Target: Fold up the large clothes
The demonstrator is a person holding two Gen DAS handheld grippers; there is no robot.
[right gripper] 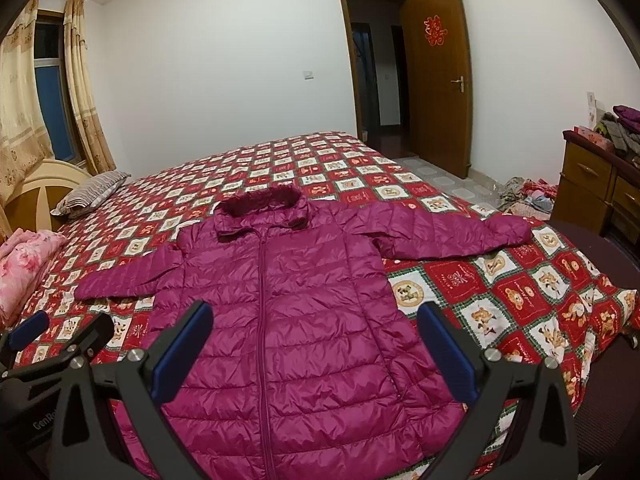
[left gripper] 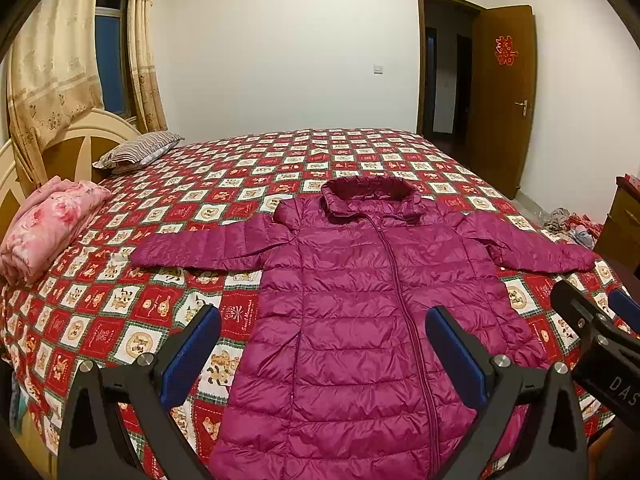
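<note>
- A bed (left gripper: pixel 360 152) with a red checked quilt filled the room; a striped pillow (left gripper: pixel 138 150) and a folded pink blanket (left gripper: pixel 48 224) lay at its left end by the headboard.
- A purple padded coat (left gripper: pixel 360 300) lay flat on the quilt, zipped, hood far, sleeves spread left and right.
- Far right, a brown door (right gripper: pixel 438 76) stood open; a wooden dresser (right gripper: pixel 592 192) carried piled clothes.
- The left gripper (left gripper: pixel 322 344) and right gripper (right gripper: pixel 316 336) hovered near the coat's hem, fingers spread wide, holding nothing.
- The hem was cut off by the frame's near edge; the floor heap by the dresser was too small to identify.
</note>
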